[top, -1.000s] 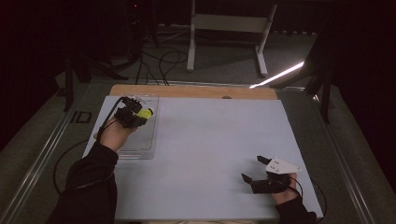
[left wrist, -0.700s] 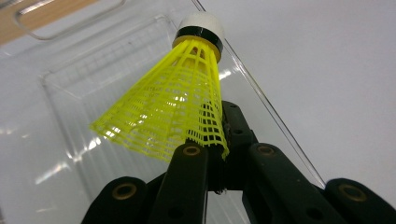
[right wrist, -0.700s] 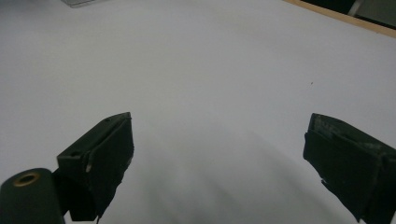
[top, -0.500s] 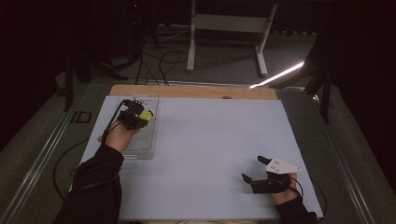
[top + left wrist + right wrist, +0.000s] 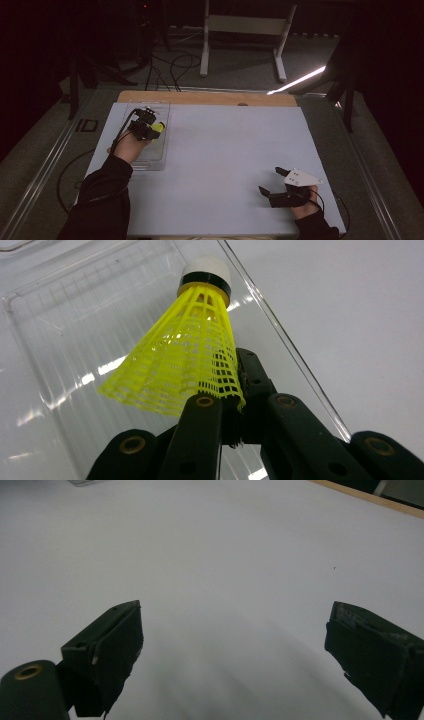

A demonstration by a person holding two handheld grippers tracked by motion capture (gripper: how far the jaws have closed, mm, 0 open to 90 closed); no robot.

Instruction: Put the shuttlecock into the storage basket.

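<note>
Dim room, pale grey tabletop (image 5: 215, 165) with a wooden far edge. Left gripper (image 5: 227, 412) pinching, jaws closed together, the rim of a yellow plastic mesh shuttlecock with a white cork tip and black band (image 5: 192, 347), holding it just over a clear, shallow rectangular plastic tray (image 5: 65, 330) at the table's far left. Likely risks: thin skirt slipping free or crumpling under the clamp; light tray sliding if nudged. Tray seemingly containing nothing else. Right gripper (image 5: 235, 650) resting well apart at the near right, jaws spread wide, gripping nothing.
</note>
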